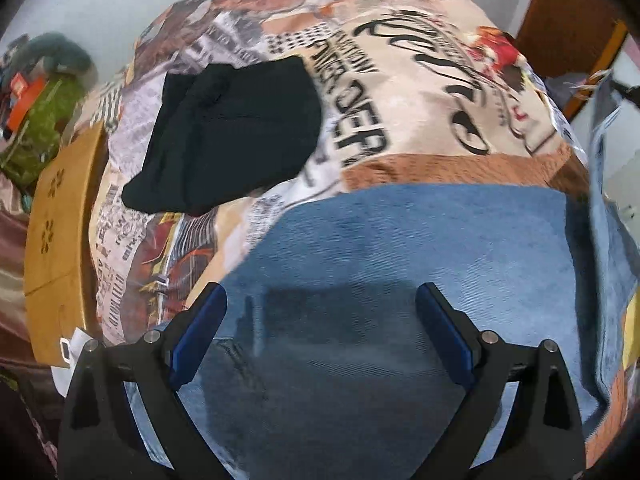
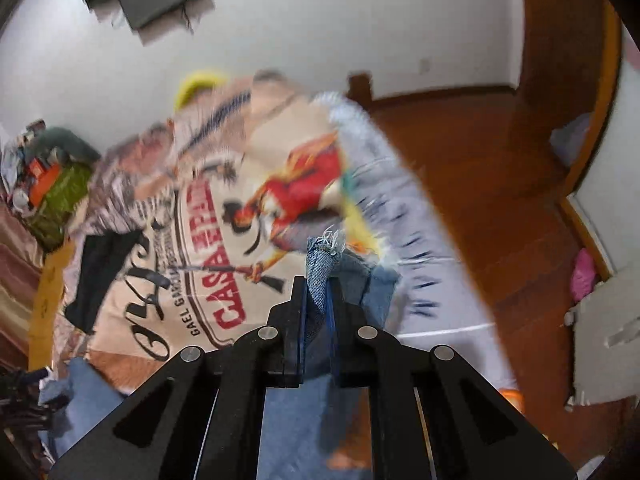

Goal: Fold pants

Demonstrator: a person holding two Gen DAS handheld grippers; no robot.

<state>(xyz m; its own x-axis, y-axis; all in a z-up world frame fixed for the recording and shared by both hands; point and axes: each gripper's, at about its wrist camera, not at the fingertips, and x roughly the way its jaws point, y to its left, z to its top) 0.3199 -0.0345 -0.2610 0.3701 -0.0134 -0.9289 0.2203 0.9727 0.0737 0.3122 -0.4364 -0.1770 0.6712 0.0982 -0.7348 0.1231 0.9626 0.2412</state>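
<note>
Blue denim pants (image 1: 400,272) lie spread on a printed blanket (image 1: 400,92) on a bed. My left gripper (image 1: 322,300) is open just above the denim, its blue pads (image 1: 200,336) wide apart and empty. My right gripper (image 2: 318,292) is shut on a frayed hem of the pants (image 2: 320,268) and holds it lifted above the blanket (image 2: 180,248); more denim (image 2: 292,420) hangs below it. A folded black garment (image 1: 232,132) lies on the blanket beyond the denim, also at the left in the right wrist view (image 2: 104,276).
A wooden bed frame (image 1: 56,240) runs along the left edge. Clutter with a green item (image 1: 40,132) lies at the far left. The wooden floor (image 2: 480,200) is to the right of the bed, with a white wall (image 2: 320,20) behind.
</note>
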